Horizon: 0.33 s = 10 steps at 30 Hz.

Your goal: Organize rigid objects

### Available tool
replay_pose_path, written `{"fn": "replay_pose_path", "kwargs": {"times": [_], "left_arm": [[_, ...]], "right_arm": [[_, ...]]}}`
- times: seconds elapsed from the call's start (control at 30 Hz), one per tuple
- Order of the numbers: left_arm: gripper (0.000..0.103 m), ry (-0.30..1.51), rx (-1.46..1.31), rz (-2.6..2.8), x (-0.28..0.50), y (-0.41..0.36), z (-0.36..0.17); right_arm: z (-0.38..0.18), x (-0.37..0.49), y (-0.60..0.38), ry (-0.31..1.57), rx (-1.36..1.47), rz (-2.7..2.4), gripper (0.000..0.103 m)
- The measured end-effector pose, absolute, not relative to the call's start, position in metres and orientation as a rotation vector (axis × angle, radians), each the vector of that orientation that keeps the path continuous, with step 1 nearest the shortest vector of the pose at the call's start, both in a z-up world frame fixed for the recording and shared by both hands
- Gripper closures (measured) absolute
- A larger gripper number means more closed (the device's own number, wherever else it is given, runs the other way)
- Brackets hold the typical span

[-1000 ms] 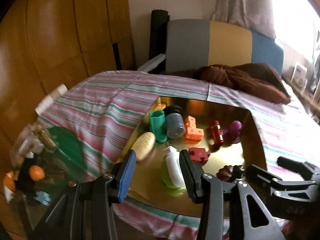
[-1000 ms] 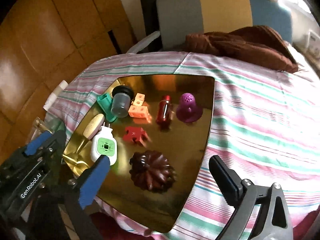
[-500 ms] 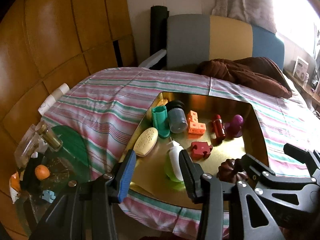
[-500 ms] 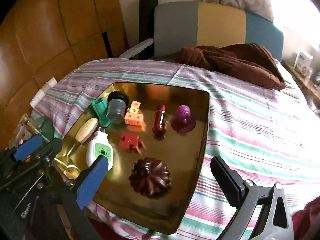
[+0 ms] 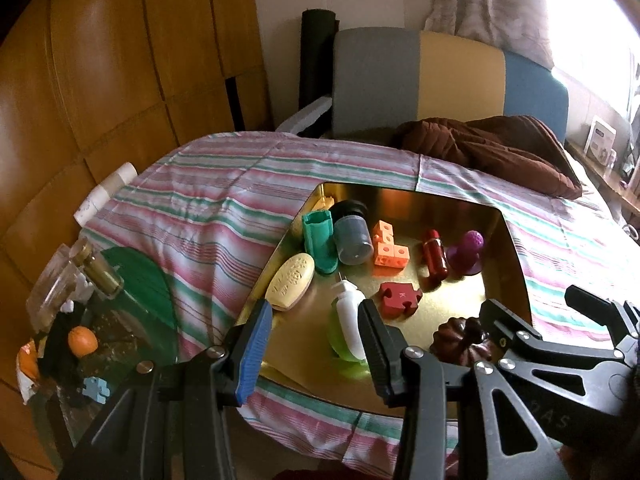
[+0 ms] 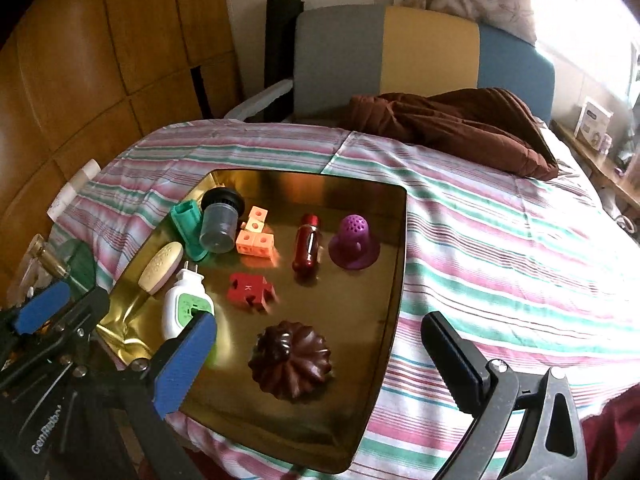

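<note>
Nine small objects lay on a gold tray [image 6: 384, 320] at frame centre; none was between any jaws. At left sat a beige oval soap [image 6: 161, 267], a green holder [image 6: 186, 232] and a grey cup [image 6: 218, 226]; a white-and-green plug-in device [image 6: 184, 306] lay just beyond the left gripper [image 5: 314, 350], whose jaws stood apart and empty; toward the middle came orange cubes [image 6: 254, 236], a red puzzle piece [image 6: 250, 292], a dark fluted mould [image 6: 291, 362] and a red bottle [image 6: 306, 246]; a purple cone [image 6: 354, 242] sat rightmost. The tray rested on a striped cloth [image 6: 500, 248]; brown bedding [image 6: 452, 126] lay upper right, wooden panels [image 6: 80, 60] upper left. The right gripper [image 6: 320, 354] hung low over the tray's near edge, jaws wide, framing the mould.
</note>
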<state>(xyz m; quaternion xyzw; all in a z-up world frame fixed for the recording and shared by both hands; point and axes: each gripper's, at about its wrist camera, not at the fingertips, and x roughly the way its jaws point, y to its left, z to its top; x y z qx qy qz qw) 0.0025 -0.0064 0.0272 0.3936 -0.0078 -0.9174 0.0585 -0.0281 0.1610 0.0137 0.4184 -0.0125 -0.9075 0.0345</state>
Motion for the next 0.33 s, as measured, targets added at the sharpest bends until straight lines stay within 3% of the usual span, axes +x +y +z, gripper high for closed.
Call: {"fn": "replay_pose_path", "kwargs": {"times": [0.33], "left_arm": [[0.059,-0.016,1.208,-2.776,0.0013,-0.0067,0.0226]], "right_arm": [[0.0104,-0.0281,0.1636,-0.049,1.296,-2.775,0.000]]}}
